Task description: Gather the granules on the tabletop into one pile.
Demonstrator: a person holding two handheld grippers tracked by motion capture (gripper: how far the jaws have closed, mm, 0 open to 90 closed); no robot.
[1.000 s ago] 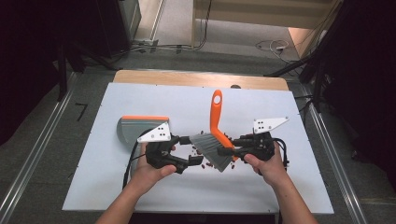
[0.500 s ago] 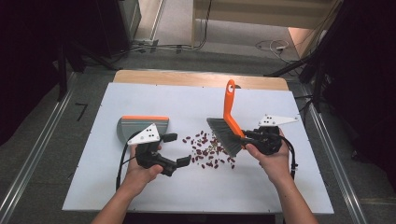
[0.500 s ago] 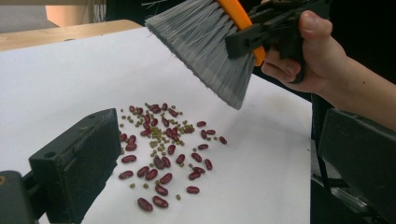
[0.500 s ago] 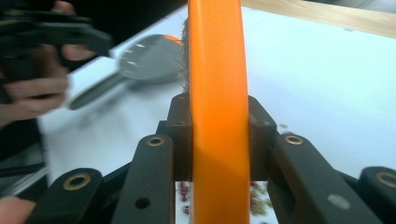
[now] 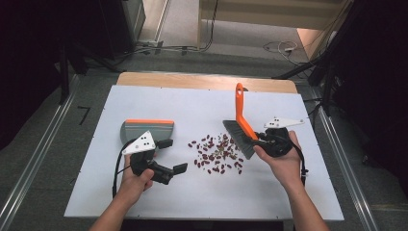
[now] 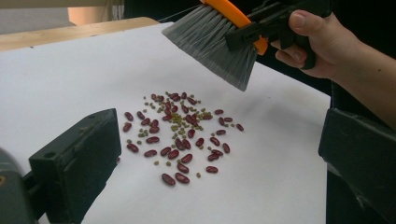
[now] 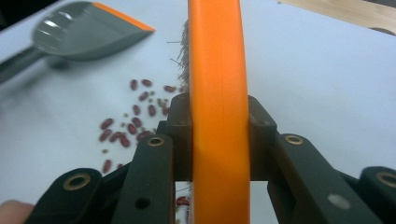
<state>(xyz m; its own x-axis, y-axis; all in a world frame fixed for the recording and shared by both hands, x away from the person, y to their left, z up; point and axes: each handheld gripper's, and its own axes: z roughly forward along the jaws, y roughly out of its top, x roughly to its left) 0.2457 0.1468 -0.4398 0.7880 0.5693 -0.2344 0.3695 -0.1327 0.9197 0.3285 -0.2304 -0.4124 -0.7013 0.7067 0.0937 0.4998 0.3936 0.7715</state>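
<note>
Left gripper [image 5: 172, 156] just let go, jaws wide and empty beside the beans [image 5: 216, 153]; right gripper [image 5: 260, 140] clamps the brush [image 5: 242, 126], lifted off the pile, so the dustpan [image 5: 146, 129] grab's next.

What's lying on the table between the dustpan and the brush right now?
A scatter of red beans mixed with smaller green ones lies on the white table between the dustpan and the brush, seen in the high view.

A white tabletop [image 5: 144, 98] is seen resting on a wooden board, whose far edge [image 5: 202, 80] is left uncovered. Grey carpet [image 5: 43, 130] is laid around it, and metal rails [image 5: 29, 166] are set along both sides. Cables [image 5: 163, 47] and a white plug [image 5: 287, 48] are seen on the floor beyond.
</note>
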